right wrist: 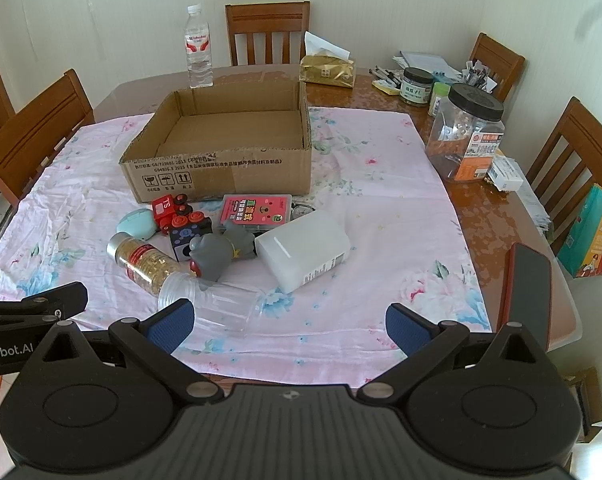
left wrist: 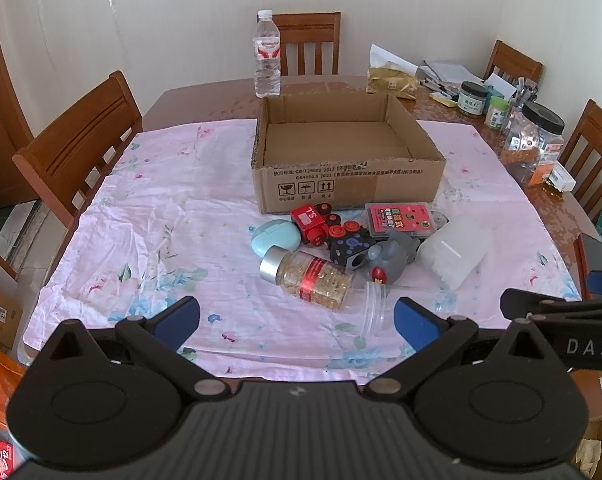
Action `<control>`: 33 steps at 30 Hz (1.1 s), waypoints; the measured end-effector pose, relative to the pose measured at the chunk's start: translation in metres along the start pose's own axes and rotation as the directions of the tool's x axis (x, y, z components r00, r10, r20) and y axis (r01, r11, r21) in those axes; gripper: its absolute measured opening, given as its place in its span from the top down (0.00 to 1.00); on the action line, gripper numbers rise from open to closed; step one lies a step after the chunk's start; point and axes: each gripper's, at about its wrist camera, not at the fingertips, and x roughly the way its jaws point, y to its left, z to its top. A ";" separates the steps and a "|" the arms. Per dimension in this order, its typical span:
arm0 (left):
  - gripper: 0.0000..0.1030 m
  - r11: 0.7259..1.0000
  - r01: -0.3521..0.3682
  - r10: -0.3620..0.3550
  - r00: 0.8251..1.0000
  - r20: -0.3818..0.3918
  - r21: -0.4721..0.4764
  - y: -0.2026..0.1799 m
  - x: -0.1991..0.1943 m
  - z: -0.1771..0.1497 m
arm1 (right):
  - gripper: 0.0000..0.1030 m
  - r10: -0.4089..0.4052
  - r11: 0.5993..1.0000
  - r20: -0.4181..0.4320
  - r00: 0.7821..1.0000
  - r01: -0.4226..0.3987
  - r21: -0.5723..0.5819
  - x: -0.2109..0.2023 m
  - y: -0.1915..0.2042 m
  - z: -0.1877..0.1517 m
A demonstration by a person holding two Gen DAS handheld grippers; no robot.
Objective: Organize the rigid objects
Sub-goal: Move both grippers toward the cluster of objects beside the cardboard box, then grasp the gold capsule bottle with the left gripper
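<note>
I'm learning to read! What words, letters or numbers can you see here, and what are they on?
"TS": on the red toy train.
"DAS": on the right gripper, seen from the left wrist.
"nRobot.AI": on the left gripper, cut off at the picture's edge.
Three handling pictograms: on the cardboard box; its printed lines are too small to read surely.
Water bottle, pink card box and jar labels: too blurred.

Brown wooden table (left wrist: 205, 96), pink floral cloth (left wrist: 161, 216) over most of it. On the cloth: open cardboard box (left wrist: 341, 184), toys and bottles bunched just in front. On bare wood: water bottle (left wrist: 267, 56), tissue pack (right wrist: 327, 69), jars (right wrist: 465, 136).
</note>
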 end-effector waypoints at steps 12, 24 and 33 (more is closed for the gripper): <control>0.00 0.999 0.015 -0.017 0.999 0.048 0.038 -0.003 -0.007 0.011 | 0.00 0.042 0.999 0.034 0.999 -0.041 -0.009 -0.006 -0.008 0.009; 0.00 0.989 0.088 -0.095 0.994 0.049 0.118 0.000 0.019 0.008 | 0.00 0.105 0.994 0.062 0.993 -0.103 -0.023 0.009 -0.008 0.014; 0.00 0.977 0.140 -0.144 0.990 0.014 0.161 0.014 0.057 0.001 | 0.00 0.131 0.991 0.052 0.990 -0.130 -0.011 0.032 -0.007 0.006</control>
